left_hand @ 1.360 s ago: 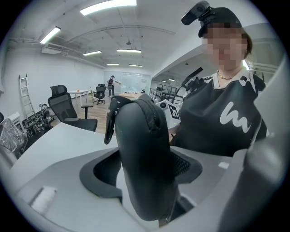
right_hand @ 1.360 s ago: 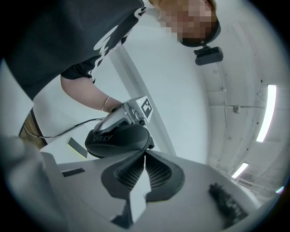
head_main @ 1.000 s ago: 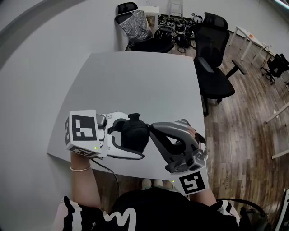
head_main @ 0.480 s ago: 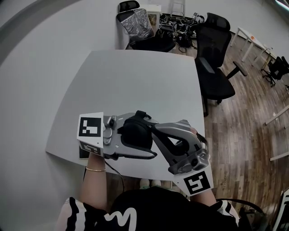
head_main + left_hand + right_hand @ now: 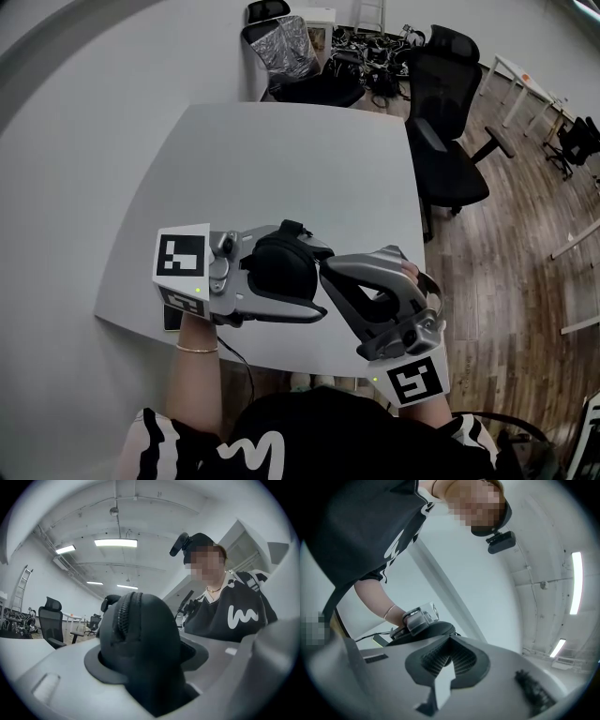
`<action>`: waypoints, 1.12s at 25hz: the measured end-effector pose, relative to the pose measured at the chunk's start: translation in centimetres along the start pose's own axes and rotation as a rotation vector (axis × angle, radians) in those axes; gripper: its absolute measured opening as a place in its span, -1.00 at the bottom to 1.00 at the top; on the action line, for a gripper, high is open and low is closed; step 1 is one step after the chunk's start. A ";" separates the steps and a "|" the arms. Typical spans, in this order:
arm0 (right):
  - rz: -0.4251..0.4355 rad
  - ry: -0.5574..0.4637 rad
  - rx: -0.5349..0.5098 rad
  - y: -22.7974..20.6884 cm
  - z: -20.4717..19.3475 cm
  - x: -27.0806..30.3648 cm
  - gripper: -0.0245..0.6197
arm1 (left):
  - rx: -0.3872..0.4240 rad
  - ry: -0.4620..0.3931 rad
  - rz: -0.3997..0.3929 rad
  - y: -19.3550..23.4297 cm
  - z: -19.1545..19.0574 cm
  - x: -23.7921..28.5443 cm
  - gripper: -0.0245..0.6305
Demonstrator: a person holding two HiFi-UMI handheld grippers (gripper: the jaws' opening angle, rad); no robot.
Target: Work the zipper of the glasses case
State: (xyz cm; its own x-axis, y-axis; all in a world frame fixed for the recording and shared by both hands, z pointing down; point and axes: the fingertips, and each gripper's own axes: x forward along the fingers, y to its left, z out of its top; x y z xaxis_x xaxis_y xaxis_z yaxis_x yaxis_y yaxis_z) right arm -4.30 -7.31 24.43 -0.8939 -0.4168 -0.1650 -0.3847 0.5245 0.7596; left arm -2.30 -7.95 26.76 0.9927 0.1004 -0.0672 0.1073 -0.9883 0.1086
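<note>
The black glasses case [image 5: 277, 267] hangs in the air over the front edge of the white table [image 5: 281, 159]. My left gripper [image 5: 311, 281] comes in from the left with its jaws around the case, closing and pressing on its sides. In the left gripper view the case [image 5: 140, 630] fills the space between the pads [image 5: 96, 663], its zipper teeth running over the top. My right gripper [image 5: 325, 267] reaches in from the right, tips against the case's right side. In the right gripper view its ribbed pads [image 5: 461, 660] meet at the tips, close to the case [image 5: 424, 632]. What lies between them is hidden.
Black office chairs [image 5: 441, 103] stand at the table's far right, and cluttered gear [image 5: 361, 47] lies on the floor behind. A small dark device [image 5: 173, 317] lies on the table under my left hand. Wooden floor [image 5: 506, 244] runs along the right.
My left gripper has carried the case to the right and turned, so its marker cube faces up more squarely. The right gripper has shifted slightly right and stays at the case's side.
</note>
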 end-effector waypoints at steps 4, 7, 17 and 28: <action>0.009 0.032 -0.008 -0.4 -0.7 0.7 -0.91 | -0.005 -0.045 0.025 1.5 2.3 -1.0 -0.04; 0.012 0.053 -0.007 0.4 -1.3 0.1 -0.91 | 0.003 -0.073 0.064 1.9 3.1 -1.0 -0.04; 0.043 0.124 0.112 2.6 -5.6 0.0 -0.91 | -0.011 -0.165 0.235 5.4 5.7 -1.9 -0.04; 0.089 0.160 0.168 4.8 -7.3 0.3 -0.91 | 0.028 -0.169 0.307 6.1 6.7 -2.2 -0.04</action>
State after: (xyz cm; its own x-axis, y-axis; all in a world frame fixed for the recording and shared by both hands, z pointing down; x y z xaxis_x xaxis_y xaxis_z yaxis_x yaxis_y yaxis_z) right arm -4.71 -10.28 32.61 -0.8833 -0.4688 0.0095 -0.3511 0.6748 0.6491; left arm -4.23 -14.98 20.94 0.9550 -0.2204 -0.1986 -0.1990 -0.9724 0.1223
